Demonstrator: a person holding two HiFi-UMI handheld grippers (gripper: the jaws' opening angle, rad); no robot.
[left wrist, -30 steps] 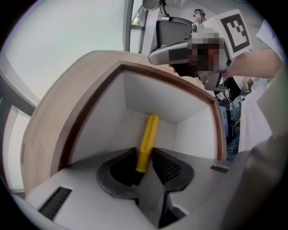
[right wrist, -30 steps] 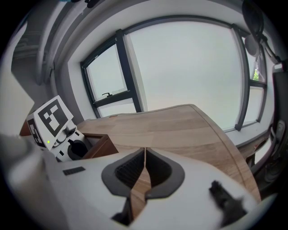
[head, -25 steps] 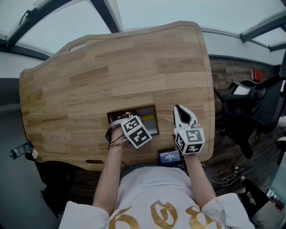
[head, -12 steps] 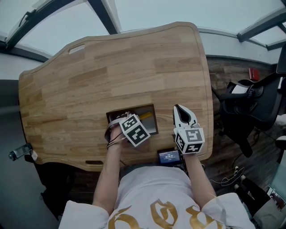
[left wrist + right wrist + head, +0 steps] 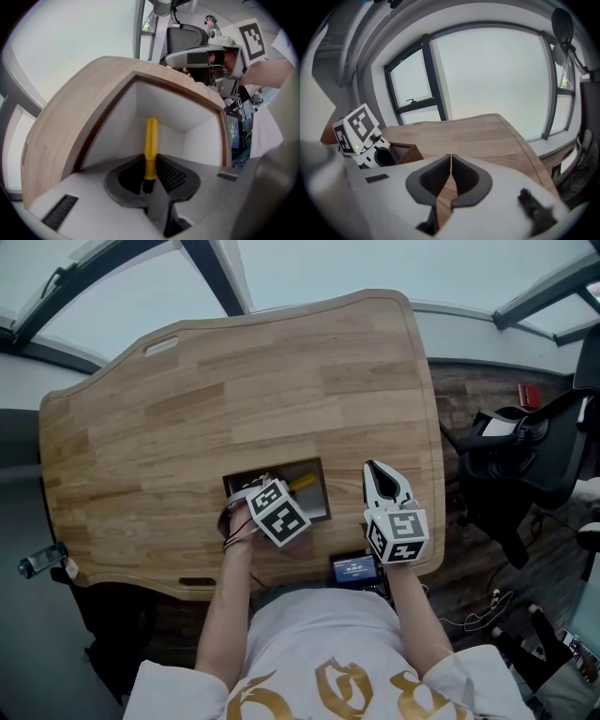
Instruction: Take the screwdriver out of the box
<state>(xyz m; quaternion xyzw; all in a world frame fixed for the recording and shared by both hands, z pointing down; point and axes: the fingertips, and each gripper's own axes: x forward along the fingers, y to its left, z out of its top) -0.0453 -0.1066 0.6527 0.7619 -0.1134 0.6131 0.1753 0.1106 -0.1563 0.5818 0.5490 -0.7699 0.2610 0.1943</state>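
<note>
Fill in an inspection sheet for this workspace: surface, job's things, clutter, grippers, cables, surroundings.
Surface: wooden table with a sunken box.
Job's things: yellow screwdriver, in the box.
Clutter: small screen device at the table's near edge.
Grippers: left gripper in the box, its jaws have just been closing and grip the screwdriver; right gripper shut, empty, over the table.
Cables: some on the floor at right.
Surroundings: black chair, windows.

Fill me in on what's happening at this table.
A person works at a wooden table with a gripper in each hand. The left gripper reaches down into the box sunk in the tabletop; its jaws have just been closing and now grip the yellow screwdriver, which is not yet out. The right gripper, jaws together and empty, waits beside the box.
</note>
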